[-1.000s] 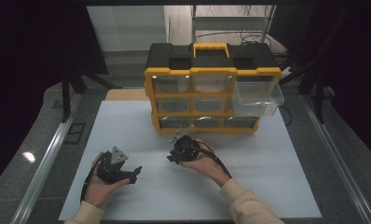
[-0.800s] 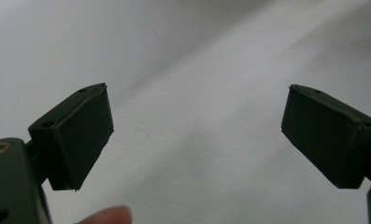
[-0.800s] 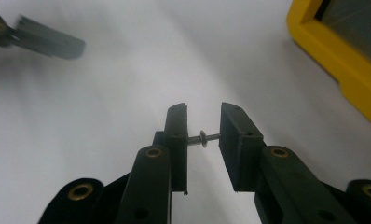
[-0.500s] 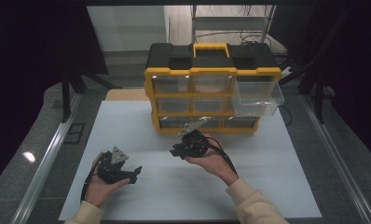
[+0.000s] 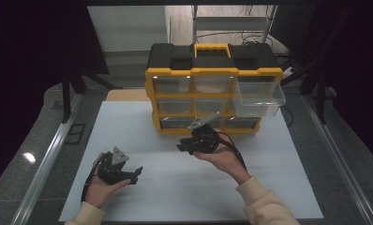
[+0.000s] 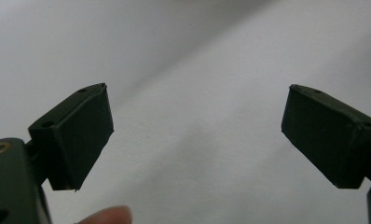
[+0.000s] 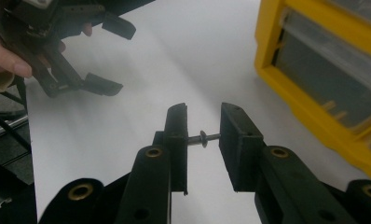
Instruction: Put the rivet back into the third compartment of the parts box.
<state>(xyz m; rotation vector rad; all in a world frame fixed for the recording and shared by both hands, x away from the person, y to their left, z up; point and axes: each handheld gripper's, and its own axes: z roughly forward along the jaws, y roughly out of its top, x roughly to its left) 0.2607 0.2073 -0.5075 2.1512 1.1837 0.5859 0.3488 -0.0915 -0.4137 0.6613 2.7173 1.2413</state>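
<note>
Right tongs (image 7: 203,140) clamp a screw (image 7: 203,138) lengthwise; left tongs (image 6: 197,135) gape empty.

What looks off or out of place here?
One clear drawer at the top right of the yellow organizer is pulled out and juts forward; the others sit flush. The right gripper pinches a small screw end to end.

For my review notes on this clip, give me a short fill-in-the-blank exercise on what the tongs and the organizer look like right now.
1. The right tongs are shut on a small metal ____.
2. The left tongs are ____, with nothing between them.
3. One clear drawer of the yellow organizer is pulled out, in its ____ row.
4. The organizer stands on a ____ mat.

Missing words: screw; open; top; white
</note>
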